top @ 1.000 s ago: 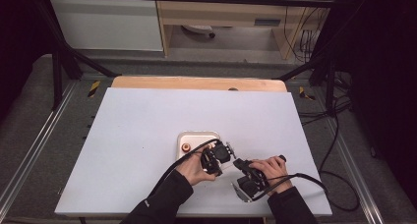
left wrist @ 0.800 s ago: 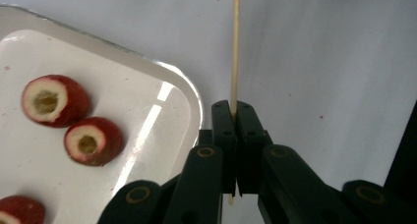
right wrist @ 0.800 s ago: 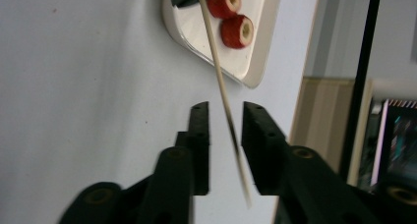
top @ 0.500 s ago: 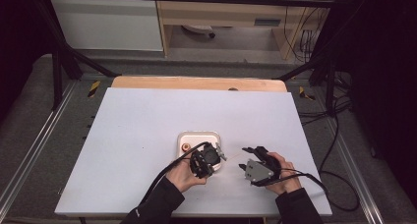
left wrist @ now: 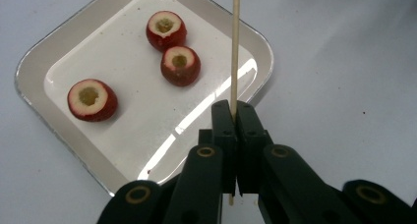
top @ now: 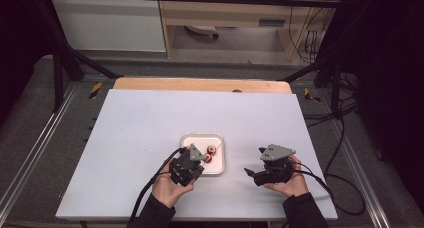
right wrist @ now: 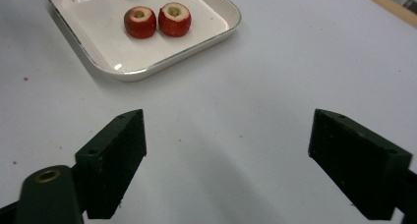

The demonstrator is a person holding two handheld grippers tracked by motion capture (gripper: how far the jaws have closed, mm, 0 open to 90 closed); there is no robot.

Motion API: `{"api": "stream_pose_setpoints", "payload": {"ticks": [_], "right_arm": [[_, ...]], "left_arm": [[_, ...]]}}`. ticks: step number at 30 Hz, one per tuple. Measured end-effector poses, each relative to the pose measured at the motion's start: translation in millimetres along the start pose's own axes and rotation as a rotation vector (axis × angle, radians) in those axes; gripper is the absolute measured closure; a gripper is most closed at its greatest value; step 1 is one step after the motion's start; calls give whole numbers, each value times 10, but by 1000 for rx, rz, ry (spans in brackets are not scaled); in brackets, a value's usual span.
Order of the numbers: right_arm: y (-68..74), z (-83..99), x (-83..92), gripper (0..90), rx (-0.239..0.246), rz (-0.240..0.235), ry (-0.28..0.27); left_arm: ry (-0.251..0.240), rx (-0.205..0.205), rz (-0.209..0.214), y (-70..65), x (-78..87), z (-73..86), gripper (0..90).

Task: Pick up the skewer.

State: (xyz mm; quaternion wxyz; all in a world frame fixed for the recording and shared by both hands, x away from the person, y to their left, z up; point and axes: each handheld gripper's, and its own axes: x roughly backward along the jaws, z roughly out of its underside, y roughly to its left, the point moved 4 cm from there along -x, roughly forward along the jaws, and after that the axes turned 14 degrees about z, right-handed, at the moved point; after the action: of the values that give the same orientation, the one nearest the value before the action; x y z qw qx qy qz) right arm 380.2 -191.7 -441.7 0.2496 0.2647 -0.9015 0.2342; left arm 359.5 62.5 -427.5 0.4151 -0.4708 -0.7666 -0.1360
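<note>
A thin wooden skewer [left wrist: 234, 47] stands pinched between the jaws of my left gripper [left wrist: 235, 111], which is shut on it near its lower end. The skewer points out over a white tray [left wrist: 34, 67] that holds three cored red fruits [left wrist: 180, 65]. From above, my left gripper [top: 197, 160] sits at the front edge of the tray [top: 192, 138]. My right gripper [top: 251, 175] lies to the tray's right and points left. Its jaws have just been opening. In its own view my right gripper [right wrist: 233, 130] is open over bare table, with nothing between the jaws.
The tray [right wrist: 147, 71] lies up and to the left of my right gripper, with two red fruits [right wrist: 140, 21] close together in it. The white tabletop [top: 140, 123] spreads wide around the tray. A wooden strip [top: 200, 84] runs along its far edge.
The two grippers were close together in front of the tray and have parted. The left one has slid left, the right one has slid right, and the right jaws have opened.
</note>
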Motion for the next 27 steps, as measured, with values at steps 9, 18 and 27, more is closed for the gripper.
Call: {"api": "stream_pose_setpoints", "payload": {"ticks": [9,18,27], "right_arm": [[8,-85,-37,50,-166,-57,8],[105,-286,-143,17,-211,-90,29],[206,-600,-345,27,-169,-115,94]], "left_arm": [[-207,82,-25,54,114,245,888],[-324,125,-38,83,231,416,888],[-378,140,-15,82,223,520,888]]}}
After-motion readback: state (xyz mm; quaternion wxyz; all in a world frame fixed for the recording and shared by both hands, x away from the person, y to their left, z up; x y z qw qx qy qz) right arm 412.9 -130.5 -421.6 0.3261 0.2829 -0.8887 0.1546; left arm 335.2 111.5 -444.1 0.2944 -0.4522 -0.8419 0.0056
